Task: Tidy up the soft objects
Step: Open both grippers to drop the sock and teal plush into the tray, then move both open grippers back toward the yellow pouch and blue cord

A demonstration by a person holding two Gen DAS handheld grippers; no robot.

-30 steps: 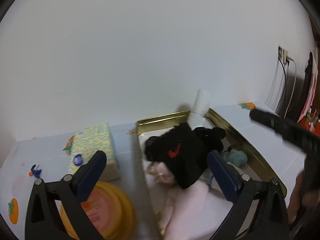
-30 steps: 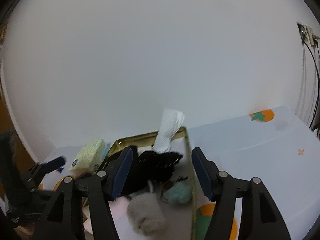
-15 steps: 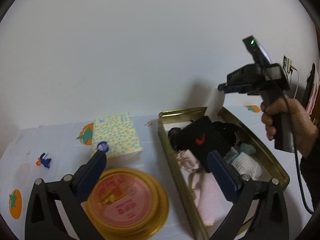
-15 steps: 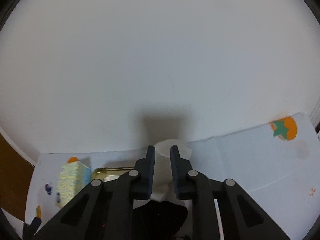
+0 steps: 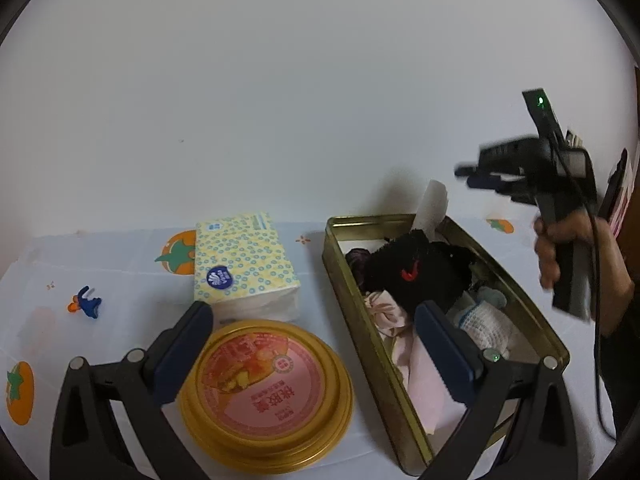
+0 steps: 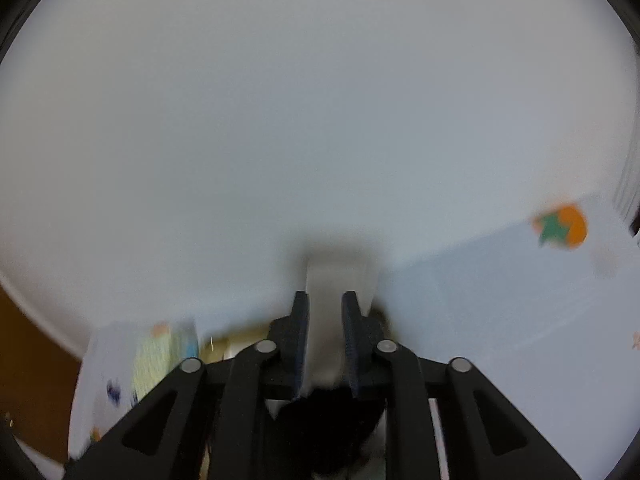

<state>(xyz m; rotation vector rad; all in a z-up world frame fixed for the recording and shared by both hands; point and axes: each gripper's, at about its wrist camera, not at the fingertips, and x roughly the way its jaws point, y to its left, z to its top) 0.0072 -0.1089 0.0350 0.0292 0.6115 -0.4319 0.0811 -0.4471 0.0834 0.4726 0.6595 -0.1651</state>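
A white tablecloth printed with orange persimmons is occupied, ahead of the left gripper, by a yellow-patterned tissue pack, a round gold tin lid and a rectangular gold metal tin.

Soft, even indoor light, rather dim. The left wrist view is sharp, though the right hand-held gripper is motion-smeared. The right wrist view is blurred throughout (tablecloth print streaked). A faint shadow falls on the wall; fisheye edges curve into black.
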